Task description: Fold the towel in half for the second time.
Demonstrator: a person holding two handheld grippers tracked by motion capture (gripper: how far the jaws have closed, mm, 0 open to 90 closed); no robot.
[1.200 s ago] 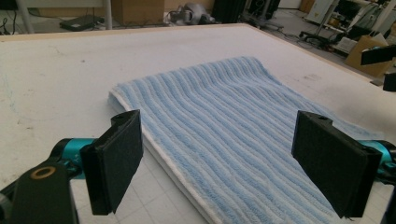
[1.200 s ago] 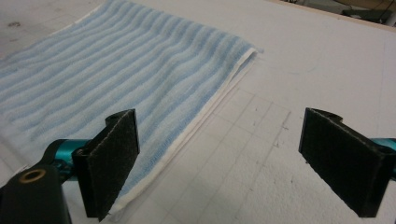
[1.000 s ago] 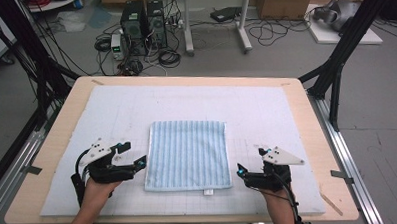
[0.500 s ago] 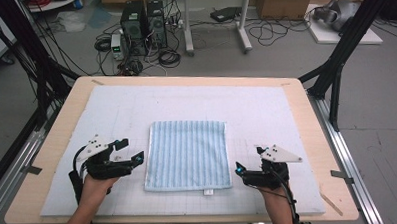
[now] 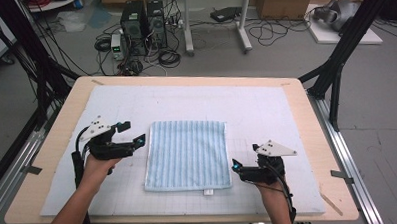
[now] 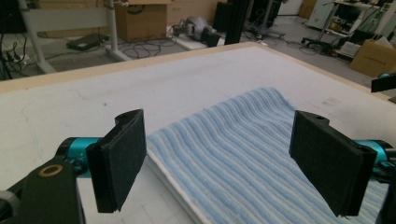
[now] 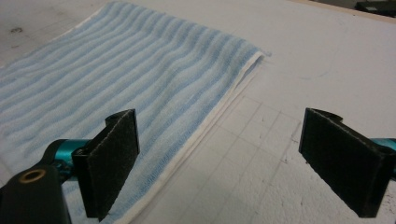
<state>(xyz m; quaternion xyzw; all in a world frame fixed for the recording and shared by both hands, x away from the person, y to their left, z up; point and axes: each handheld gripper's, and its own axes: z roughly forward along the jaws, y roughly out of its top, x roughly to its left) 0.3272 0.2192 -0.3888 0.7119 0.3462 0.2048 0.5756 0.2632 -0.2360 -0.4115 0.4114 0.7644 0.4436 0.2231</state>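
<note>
A folded light-blue striped towel [image 5: 188, 155] lies flat in the middle of the white mat [image 5: 266, 109]. My left gripper [image 5: 131, 133] is open just beside the towel's left edge, pointing at it. In the left gripper view the towel [image 6: 243, 140] stretches ahead between the wide-apart pads of that gripper [image 6: 224, 163]. My right gripper [image 5: 237, 168] is open at the towel's near right corner. In the right gripper view the towel's layered white edge [image 7: 219, 112] runs between the pads of that gripper [image 7: 233, 158], with the towel [image 7: 116, 74] to the left. Neither gripper holds anything.
The mat covers a wooden table [image 5: 307, 118] with metal rails along its sides. A small white tag [image 5: 208, 192] sticks out from the towel's near edge. Beyond the table are computers [image 5: 143, 19], cables and black frame posts [image 5: 344, 52].
My left gripper has moved away from the person, up along the towel's left edge. My right gripper has shifted slightly left toward the towel's corner. The towel has not moved.
</note>
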